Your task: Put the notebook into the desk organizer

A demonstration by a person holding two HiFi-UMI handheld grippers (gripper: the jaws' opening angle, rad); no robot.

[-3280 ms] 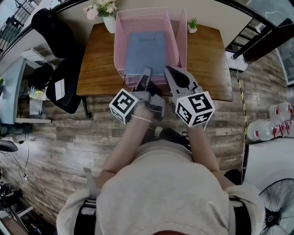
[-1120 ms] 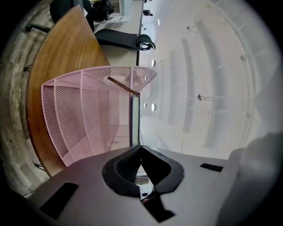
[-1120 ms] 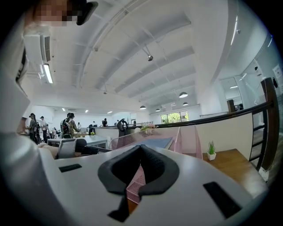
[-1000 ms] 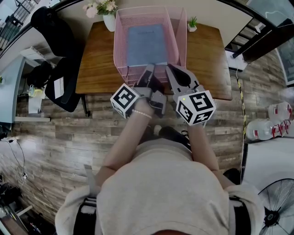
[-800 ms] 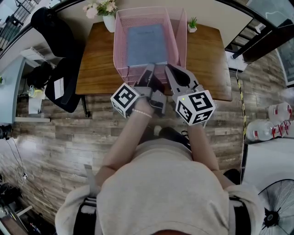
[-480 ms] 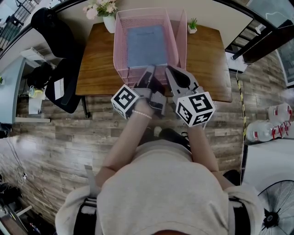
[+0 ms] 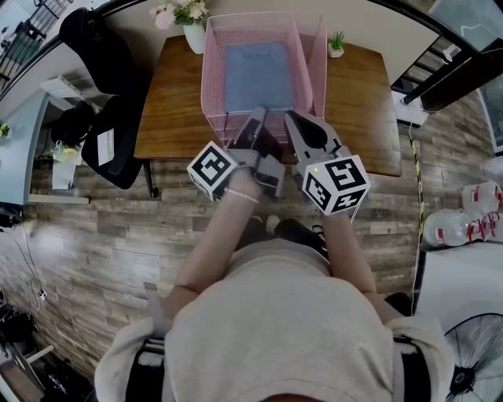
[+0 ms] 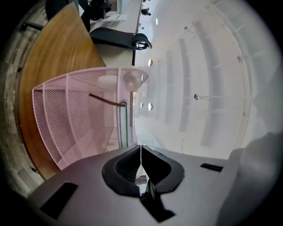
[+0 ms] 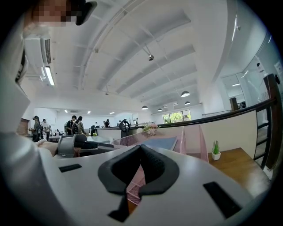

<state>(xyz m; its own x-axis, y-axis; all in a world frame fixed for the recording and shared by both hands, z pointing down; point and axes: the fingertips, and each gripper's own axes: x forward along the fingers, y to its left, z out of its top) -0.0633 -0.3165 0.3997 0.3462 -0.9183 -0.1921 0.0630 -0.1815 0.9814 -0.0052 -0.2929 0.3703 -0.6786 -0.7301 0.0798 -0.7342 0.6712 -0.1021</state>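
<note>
A blue-grey notebook (image 7: 259, 67) lies flat in the top tray of the pink mesh desk organizer (image 7: 211, 78) on the wooden desk (image 7: 169, 106). My left gripper (image 7: 258, 116) is shut and holds nothing; its tip is at the organizer's front edge, just short of the notebook. Beside it, my right gripper (image 7: 292, 118) is also shut and holds nothing. In the left gripper view the pink mesh (image 8: 66, 119) fills the left side beyond the left gripper (image 8: 140, 148). The right gripper view shows the notebook (image 9: 161, 142) past the right gripper (image 9: 141, 148).
A vase of flowers (image 7: 187, 20) stands at the desk's back left and a small potted plant (image 7: 336, 43) at the back right. A black chair with a jacket (image 7: 102, 94) is left of the desk. Water bottles (image 7: 471, 224) and a fan (image 7: 471, 361) stand at the right.
Since the oldest frame my left gripper has edged slightly closer to the organizer's front. Over the last second only the head view has shifted a little; the notebook stays in the tray.
</note>
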